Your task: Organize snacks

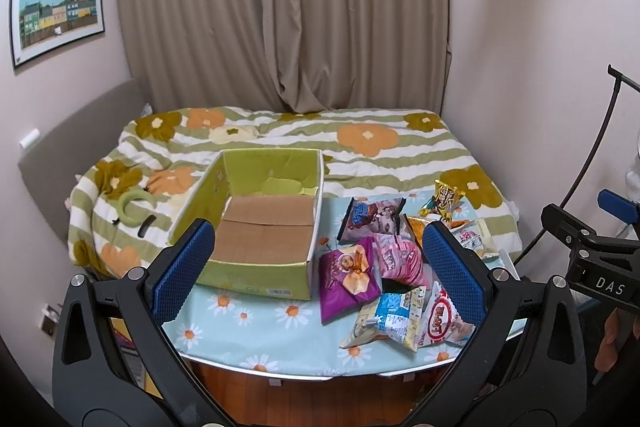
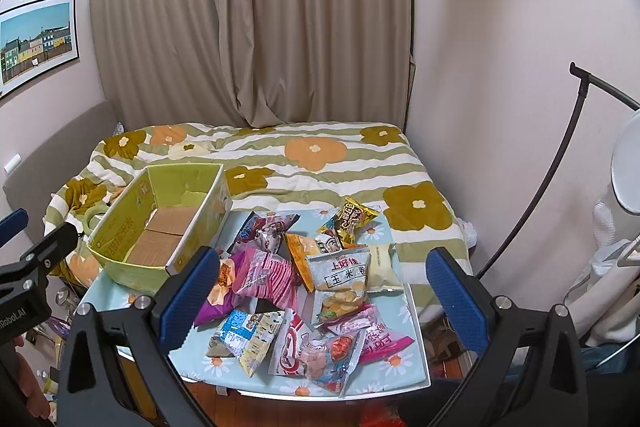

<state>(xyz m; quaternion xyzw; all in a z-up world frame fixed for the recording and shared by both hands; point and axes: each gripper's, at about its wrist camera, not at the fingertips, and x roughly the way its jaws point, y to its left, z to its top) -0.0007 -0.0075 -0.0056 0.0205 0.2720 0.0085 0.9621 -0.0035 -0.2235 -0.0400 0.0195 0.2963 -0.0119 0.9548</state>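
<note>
The box [image 1: 256,267] is lime green outside with a brown cardboard floor. The tablecloth [image 1: 248,331] is pale blue with white daisies. The bedspread [image 2: 320,171] carries green-and-white stripes with orange and olive flowers. One snack bag [image 1: 346,277] is purple, another [image 2: 268,277] pink-striped. The curtain [image 1: 280,7] is beige.

Open-topped box [image 1: 260,223] beside crowded snack pile [image 2: 296,291].

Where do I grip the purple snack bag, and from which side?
Take the purple snack bag by its near-left sealed edge, coming from above on the open-tablecloth side. That edge lies flat and clear on the tablecloth, while the pink striped bag crowds its right side and the green cardboard box stands behind it on the left. The left gripper is open and nearest, probably best placed.
</note>
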